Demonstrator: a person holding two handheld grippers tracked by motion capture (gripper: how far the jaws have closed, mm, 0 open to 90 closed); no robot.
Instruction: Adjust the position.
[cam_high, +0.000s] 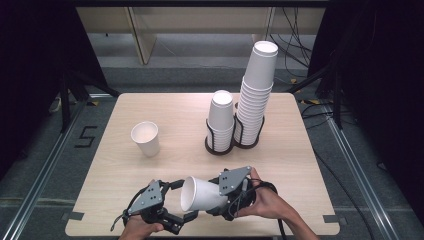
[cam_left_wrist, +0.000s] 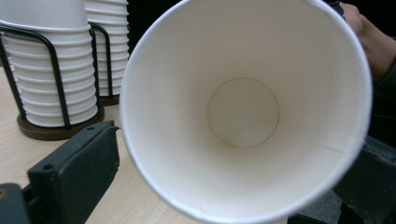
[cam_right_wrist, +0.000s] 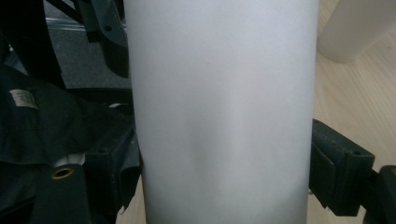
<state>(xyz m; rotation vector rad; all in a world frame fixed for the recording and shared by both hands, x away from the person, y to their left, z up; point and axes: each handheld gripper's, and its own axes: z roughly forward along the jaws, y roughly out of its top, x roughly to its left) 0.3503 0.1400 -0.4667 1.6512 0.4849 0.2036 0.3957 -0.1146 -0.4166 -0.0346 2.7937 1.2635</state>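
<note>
A white paper cup (cam_high: 202, 194) lies on its side in the air near the table's front edge, and my right gripper (cam_high: 222, 197) is shut on its body (cam_right_wrist: 224, 112). Its mouth points left at my left gripper (cam_high: 184, 201), which is open with one jaw on each side of the rim. The left gripper view looks straight into the empty cup (cam_left_wrist: 243, 112); the left gripper's black fingers (cam_left_wrist: 74, 172) stand apart from the rim. A second white cup (cam_high: 146, 137) stands upright, mouth up, on the left half of the table.
A black wire holder (cam_high: 220, 147) at the back centre carries a short cup stack (cam_high: 220, 120) and a tall cup stack (cam_high: 256, 95). The light wooden table (cam_high: 175, 110) stands over a grey floor with cables at the far right.
</note>
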